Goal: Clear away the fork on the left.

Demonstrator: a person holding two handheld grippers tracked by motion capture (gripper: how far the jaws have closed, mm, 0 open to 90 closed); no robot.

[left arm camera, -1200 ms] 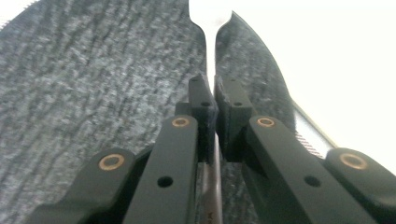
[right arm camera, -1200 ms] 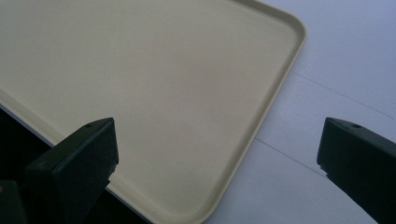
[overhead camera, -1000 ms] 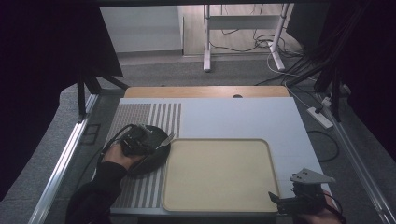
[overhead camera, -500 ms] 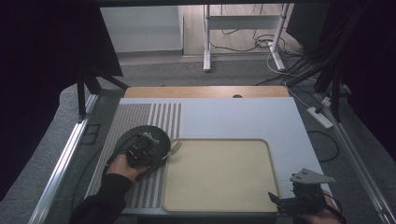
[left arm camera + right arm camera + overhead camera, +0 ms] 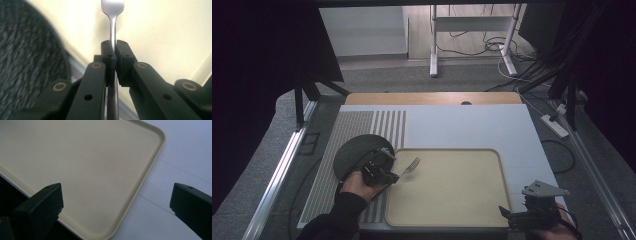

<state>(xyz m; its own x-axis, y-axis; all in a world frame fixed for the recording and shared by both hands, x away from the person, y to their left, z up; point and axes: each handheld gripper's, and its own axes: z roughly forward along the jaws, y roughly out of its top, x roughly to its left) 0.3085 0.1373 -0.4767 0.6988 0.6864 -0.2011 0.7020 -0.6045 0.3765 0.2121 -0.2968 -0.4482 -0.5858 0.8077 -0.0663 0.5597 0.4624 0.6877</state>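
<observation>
From above, at about eight o'clock on the table (image 5: pixel 472 125), the left gripper (image 5: pixel 388 176) carries a fork (image 5: pixel 410 167) over the near-left corner of the beige tray (image 5: pixel 447 210), beside a dark round plate (image 5: pixel 354 152); the right gripper (image 5: pixel 532 215) waits at five o'clock.

Left gripper view: jaws clenched on the fork's handle, tines toward twelve o'clock over the tray.

Right gripper view: jaws spread wide, empty.

Likely step: placing the fork; next, lower and release.
</observation>
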